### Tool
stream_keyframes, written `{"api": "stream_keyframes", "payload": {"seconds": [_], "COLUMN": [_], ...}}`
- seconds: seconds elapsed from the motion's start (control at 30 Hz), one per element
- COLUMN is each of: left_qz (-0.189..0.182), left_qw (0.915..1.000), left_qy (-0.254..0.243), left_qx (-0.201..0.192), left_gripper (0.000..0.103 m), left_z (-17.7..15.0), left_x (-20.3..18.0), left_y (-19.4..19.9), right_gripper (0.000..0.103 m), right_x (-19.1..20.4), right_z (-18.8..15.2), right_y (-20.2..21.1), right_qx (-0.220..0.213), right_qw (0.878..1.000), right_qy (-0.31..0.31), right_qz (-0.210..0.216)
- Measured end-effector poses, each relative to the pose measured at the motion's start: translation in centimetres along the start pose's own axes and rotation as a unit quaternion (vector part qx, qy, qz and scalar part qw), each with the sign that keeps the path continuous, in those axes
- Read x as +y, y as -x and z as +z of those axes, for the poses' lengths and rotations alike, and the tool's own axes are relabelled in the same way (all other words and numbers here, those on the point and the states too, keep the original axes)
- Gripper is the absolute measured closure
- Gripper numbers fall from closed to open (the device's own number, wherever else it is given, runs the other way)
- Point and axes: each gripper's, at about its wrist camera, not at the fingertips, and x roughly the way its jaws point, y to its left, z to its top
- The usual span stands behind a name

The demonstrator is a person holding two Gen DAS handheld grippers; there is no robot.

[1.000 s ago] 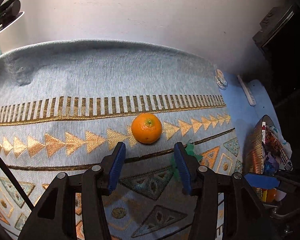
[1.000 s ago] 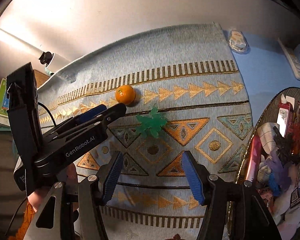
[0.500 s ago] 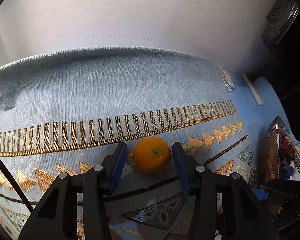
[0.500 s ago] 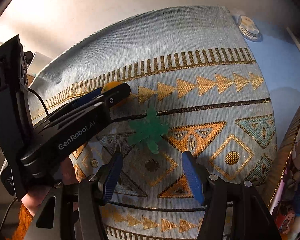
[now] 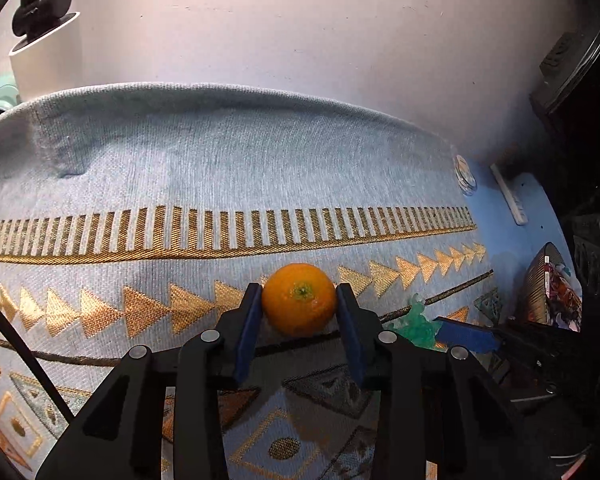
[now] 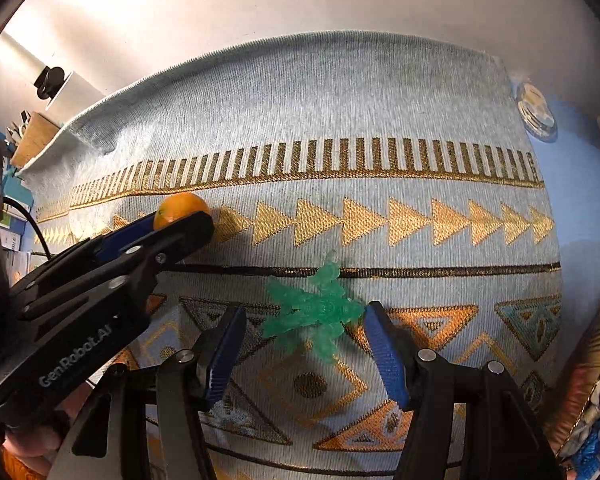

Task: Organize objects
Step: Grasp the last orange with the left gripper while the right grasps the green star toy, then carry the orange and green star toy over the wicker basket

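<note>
An orange mandarin (image 5: 299,299) rests on the patterned blue-and-gold cloth (image 5: 220,168). My left gripper (image 5: 299,300) is shut on it, both blue pads touching its sides; it also shows in the right wrist view (image 6: 180,207) behind the left gripper's fingers (image 6: 156,240). A translucent green toy figure (image 6: 314,307) lies on the cloth. My right gripper (image 6: 304,314) is open, its blue pads on either side of the toy, apart from it. The toy (image 5: 418,322) also shows at the right of the left wrist view.
A basket (image 5: 540,280) full of mixed items stands at the right edge. A small round clear container (image 6: 536,114) and a white strip (image 5: 508,196) lie on the blue table beyond the cloth. A white wall is behind, with a camera stand (image 5: 40,16) at the far left.
My left gripper has closed its pads onto the mandarin. My right gripper has moved forward so the green toy now sits between its open pads.
</note>
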Motion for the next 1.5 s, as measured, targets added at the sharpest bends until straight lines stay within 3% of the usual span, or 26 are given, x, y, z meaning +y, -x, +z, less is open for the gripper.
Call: {"api": "stream_keyframes", "payload": {"seconds": [0.07,0.13,0.27,0.47,0.73,0.9,1.1,1.3,1.5], "left_qz": [0.004,0.010,0.011,0.009,-0.001,-0.021,-0.046,-0.058,-0.059], "left_qw": [1.0000,0.9999,0.9998,0.9995,0.9962,0.9939,0.9920,0.9902,0.9933], "left_qy": [0.005,0.007,0.009,0.001,-0.023,-0.036,-0.069,-0.103,-0.092], "left_qx": [-0.001,-0.004,-0.012,-0.029,-0.085,-0.102,-0.095,-0.075,-0.038], "left_gripper": [0.069,0.069,0.069,0.069,0.069,0.069,0.069,0.069,0.069], "left_z": [-0.1,-0.3,-0.5,-1.2,-2.4,-3.1,-4.1,-6.4,-9.7], "left_x": [0.2,0.3,-0.2,-2.4,-8.0,-13.0,-20.1,-26.2,-28.6], "left_y": [0.3,0.7,1.9,5.0,11.4,13.7,13.4,12.3,10.8], "right_gripper": [0.044,0.054,0.055,0.054,0.054,0.054,0.054,0.054,0.054], "right_x": [0.5,1.2,1.1,0.3,-1.8,-5.7,-12.4,-20.7,-26.0], "right_z": [-0.1,-0.2,-0.8,-2.3,-5.6,-7.8,-11.4,-15.3,-17.2], "right_y": [-0.1,-0.3,0.8,5.2,13.1,18.0,23.4,26.3,27.1], "right_qx": [-0.013,-0.020,-0.024,-0.046,-0.100,-0.134,-0.167,-0.164,-0.148], "right_qw": [1.000,0.998,0.999,0.998,0.994,0.990,0.986,0.983,0.984], "right_qy": [0.020,0.041,0.042,0.047,0.047,0.033,-0.007,-0.070,-0.095], "right_qz": [-0.016,-0.038,-0.020,-0.011,0.006,0.014,-0.008,-0.030,-0.028]}}
